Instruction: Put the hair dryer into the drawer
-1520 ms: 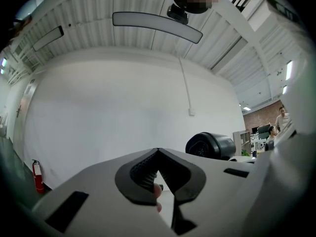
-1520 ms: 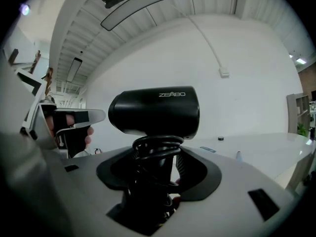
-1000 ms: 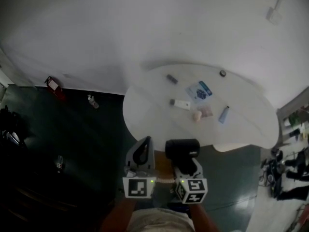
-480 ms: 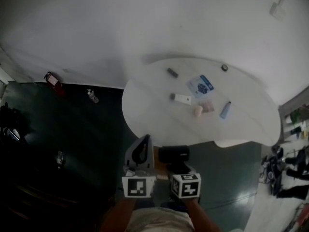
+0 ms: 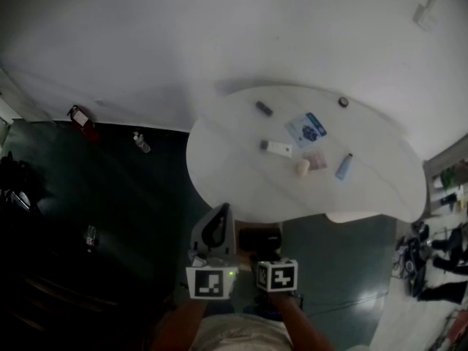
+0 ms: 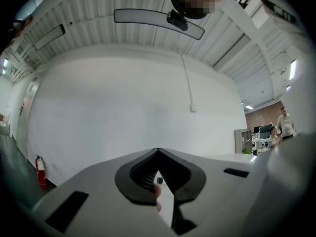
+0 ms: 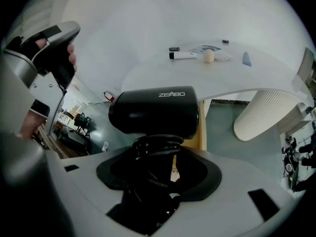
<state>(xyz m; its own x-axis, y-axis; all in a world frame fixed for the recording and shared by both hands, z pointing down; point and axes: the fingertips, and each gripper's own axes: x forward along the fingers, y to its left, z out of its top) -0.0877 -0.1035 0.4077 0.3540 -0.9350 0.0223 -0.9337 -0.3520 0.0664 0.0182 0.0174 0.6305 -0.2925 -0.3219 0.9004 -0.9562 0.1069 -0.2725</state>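
The step in hand looks to be the carry: the hair dryer is gripped and held in the air, not yet in any drawer. The right gripper point(image 7: 157, 157) points steeply down, its jaws pinching the handle of the black, barrel-shaped plastic hair dryer point(image 7: 154, 110), with the coiled black cord bunched round that handle between them. The dryer's barrel lies crosswise above the jaws, clear of the white oval bench point(image 5: 241, 174), which stands further off with a few small items on it.

Just beneath the dryer a strip of light wood point(image 7: 202, 132) shows, probably the edge of the drawer unit. Whether the drawer is open cannot be told from here.

The left gripper point(image 6: 158, 154) is held level just beside the right one, its jaws pressed together at the tips with nothing between them.

The next move calls for bringing the dryer down over the wooden unit. If the drawer proves shut, the idle left gripper would have to pull it out first. The loose cord should go in with the dryer, not hang over the edge.
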